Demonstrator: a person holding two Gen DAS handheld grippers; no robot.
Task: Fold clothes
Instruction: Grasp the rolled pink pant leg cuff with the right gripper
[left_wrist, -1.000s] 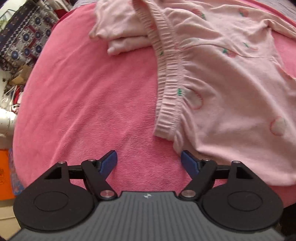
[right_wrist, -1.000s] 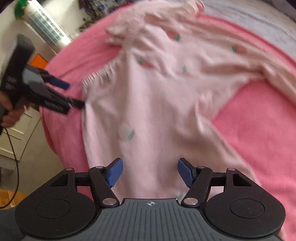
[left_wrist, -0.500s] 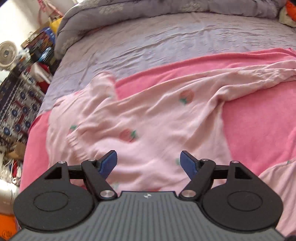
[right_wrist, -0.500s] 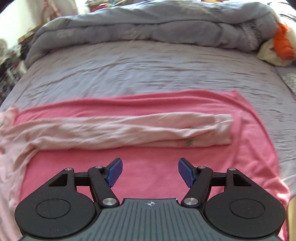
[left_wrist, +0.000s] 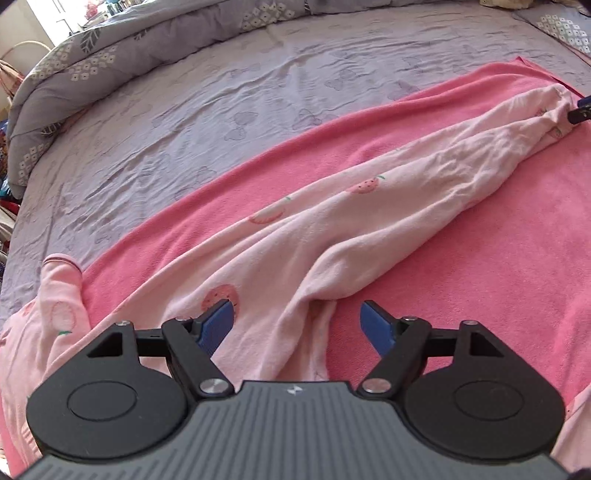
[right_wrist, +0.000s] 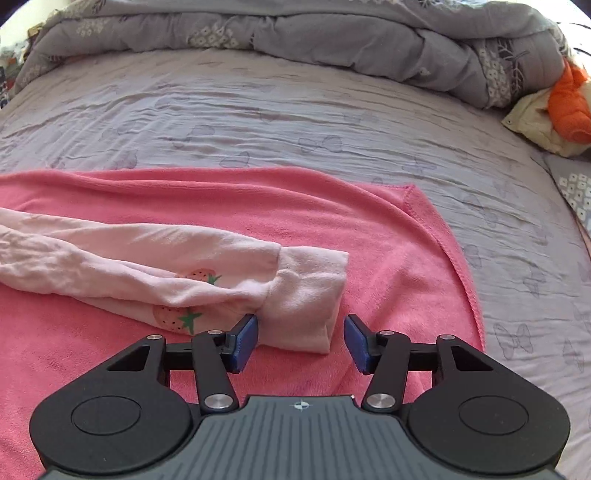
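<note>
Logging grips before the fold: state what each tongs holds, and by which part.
Nothing is held. The right tongs have been closing around the sleeve cuff without pressing it. The left tongs stand open over the pink top.

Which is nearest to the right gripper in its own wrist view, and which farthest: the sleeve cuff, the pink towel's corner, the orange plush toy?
From the right gripper:
1. Sleeve cuff, lying between the open fingers.
2. Pink towel's corner, beyond, slightly right.
3. Orange plush toy, far right, by the quilt.

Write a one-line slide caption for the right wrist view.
Right gripper, jaws closing but still open, straddles the sleeve cuff on the pink towel.
</note>
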